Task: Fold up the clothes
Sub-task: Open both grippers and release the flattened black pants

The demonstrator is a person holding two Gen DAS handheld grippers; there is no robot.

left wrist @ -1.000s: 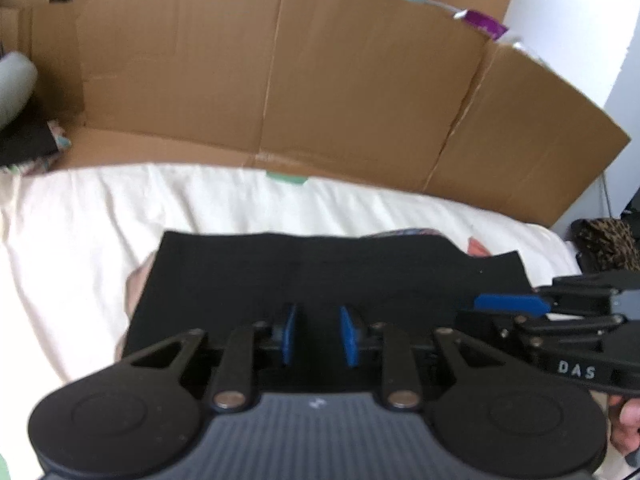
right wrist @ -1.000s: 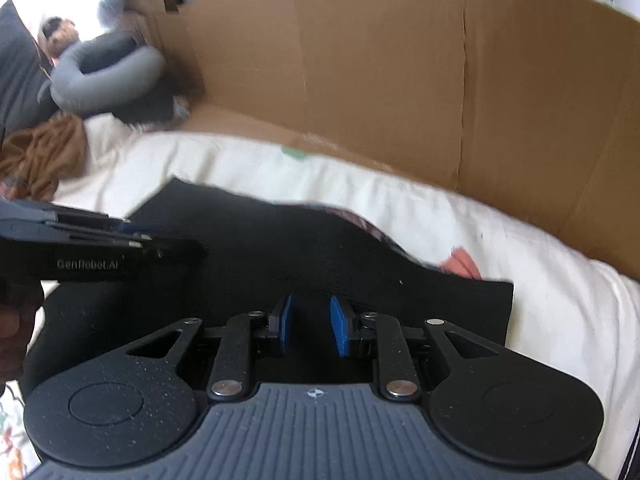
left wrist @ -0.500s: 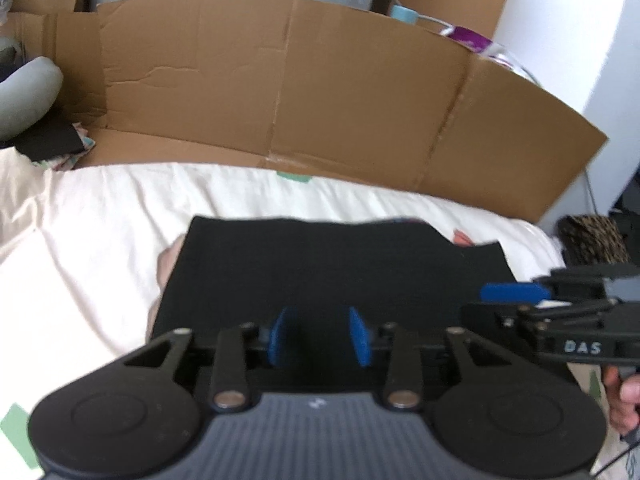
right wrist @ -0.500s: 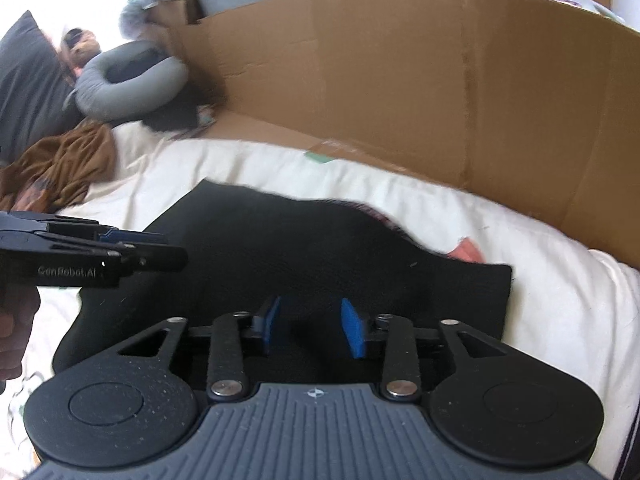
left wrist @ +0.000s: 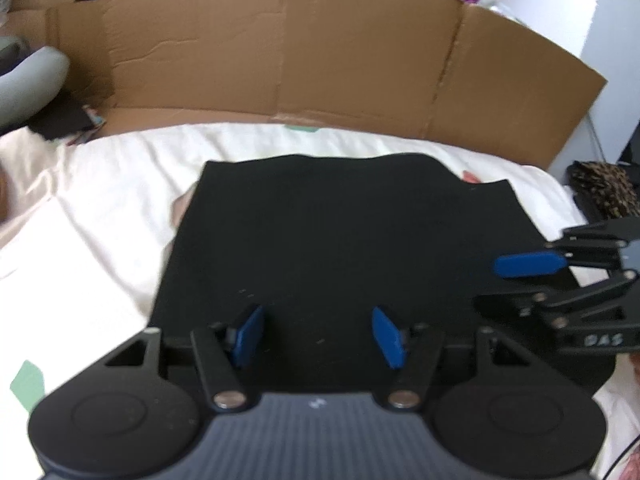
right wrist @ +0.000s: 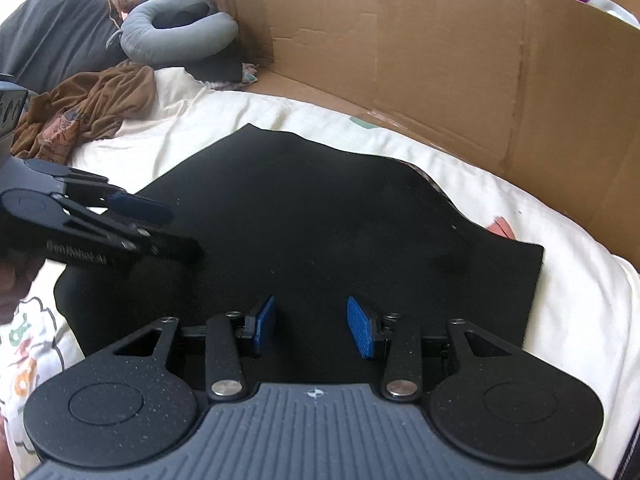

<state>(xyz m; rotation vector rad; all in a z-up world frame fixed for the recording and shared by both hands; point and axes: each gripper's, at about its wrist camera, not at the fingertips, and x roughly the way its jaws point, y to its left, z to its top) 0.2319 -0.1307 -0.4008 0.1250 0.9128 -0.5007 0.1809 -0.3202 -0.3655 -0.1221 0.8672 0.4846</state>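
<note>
From where I sit, the black garment [left wrist: 340, 248] lies flat on the white bed sheet [left wrist: 100, 208], spread from my six o'clock out toward twelve, where the cardboard wall [left wrist: 280, 48] stands behind it. My left hand-held gripper [left wrist: 318, 336] hovers over the near edge with its blue pads spread and nothing between them; its jaws have just been opening. My right hand-held gripper [right wrist: 312, 328] is likewise parted over the cloth and empty, having opened earlier in the last second and since settled. In the left view it sits at three o'clock. I think the main risk is that the fold does not stay put: the far edge looks wavy, and a bit of pink cloth [right wrist: 502, 228] peeks out at two o'clock, so the layers beneath may be uneven and could slide if I drag a pad across them. Another worry is a pad catching only the top layer on the next pinch, which would pull the fold open. The brown clothes [right wrist: 88, 112] heaped at ten o'clock are well apart. Against a second ago, both pairs of pads stand wider, and more of the garment shows ahead of each gripper, as I have drawn both back toward me.
</note>
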